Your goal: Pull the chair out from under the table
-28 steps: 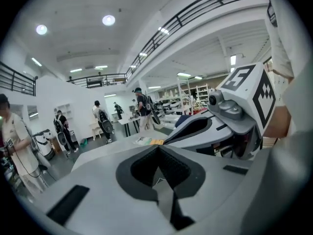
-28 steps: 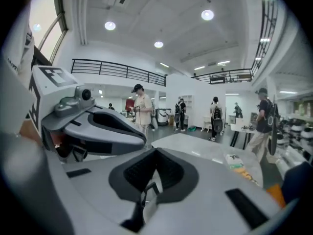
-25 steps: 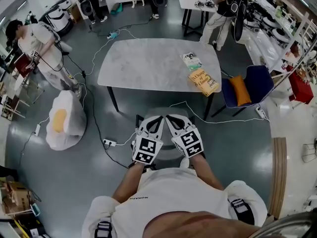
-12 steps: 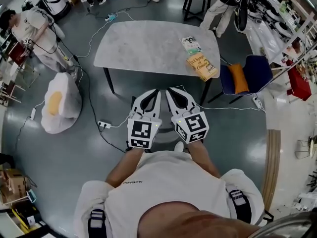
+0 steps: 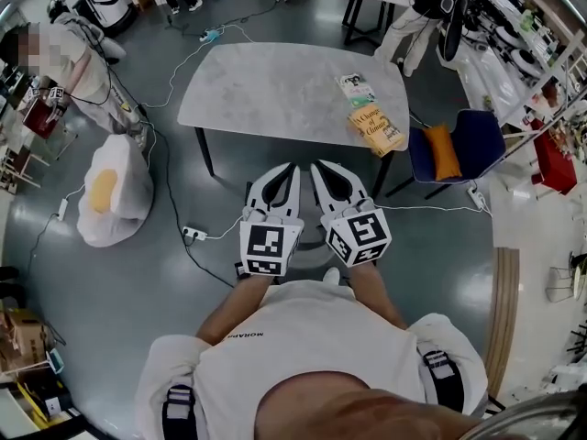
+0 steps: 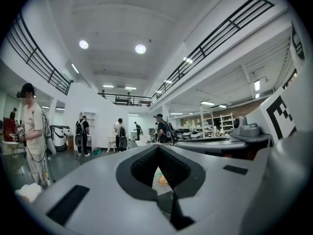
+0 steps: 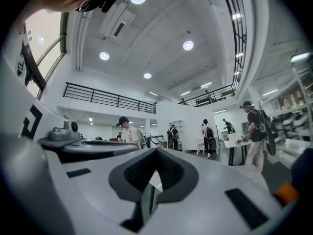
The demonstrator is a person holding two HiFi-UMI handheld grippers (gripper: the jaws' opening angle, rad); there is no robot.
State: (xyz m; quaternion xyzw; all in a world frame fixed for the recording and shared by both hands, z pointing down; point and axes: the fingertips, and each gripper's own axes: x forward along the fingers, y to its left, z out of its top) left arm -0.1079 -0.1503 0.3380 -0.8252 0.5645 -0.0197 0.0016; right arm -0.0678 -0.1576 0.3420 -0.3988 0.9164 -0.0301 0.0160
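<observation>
Bright ceiling spots (image 6: 140, 48) (some glare), fisheye-warped edges, blurred foreground.

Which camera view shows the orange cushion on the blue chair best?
The head view: the orange cushion shows whole, on the blue chair. The right gripper view catches only an orange bit at its right edge, probably the cushion. The left gripper view does not show it.
</observation>
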